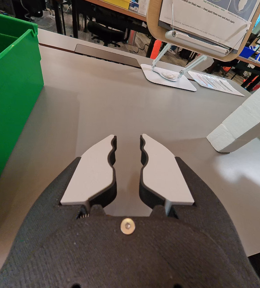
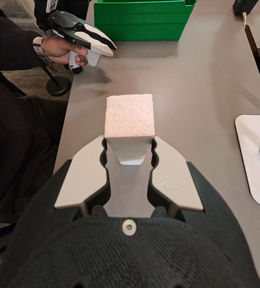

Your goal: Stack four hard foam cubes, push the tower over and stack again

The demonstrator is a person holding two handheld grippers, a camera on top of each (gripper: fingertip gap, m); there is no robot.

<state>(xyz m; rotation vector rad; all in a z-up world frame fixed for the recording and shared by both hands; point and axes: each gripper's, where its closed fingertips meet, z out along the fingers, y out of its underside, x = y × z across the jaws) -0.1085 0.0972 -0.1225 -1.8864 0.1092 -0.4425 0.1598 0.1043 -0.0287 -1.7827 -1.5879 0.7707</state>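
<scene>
My right gripper (image 2: 129,139) is shut on the upper end of a tall white foam block (image 2: 129,115), one fingertip on each side. The block's lower end reaches the grey table (image 2: 188,85). In the left wrist view the same block (image 1: 243,118) leans in from the right, with faint seams across it and its bottom corner on the table. My left gripper (image 1: 128,137) is open and empty, held low over bare table. It also shows in the right wrist view (image 2: 109,49), held by a hand (image 2: 60,51) near the table's left edge, in front of a green bin.
A green plastic bin (image 1: 12,93) stands at the left; in the right wrist view the bin (image 2: 141,23) is at the far end. A document stand with a white base (image 1: 168,78) and a plastic-covered sheet (image 1: 213,82) sit at the back right. The person's dark sleeve borders the table's left edge. About 30 centimetres separates my left fingertips from my right.
</scene>
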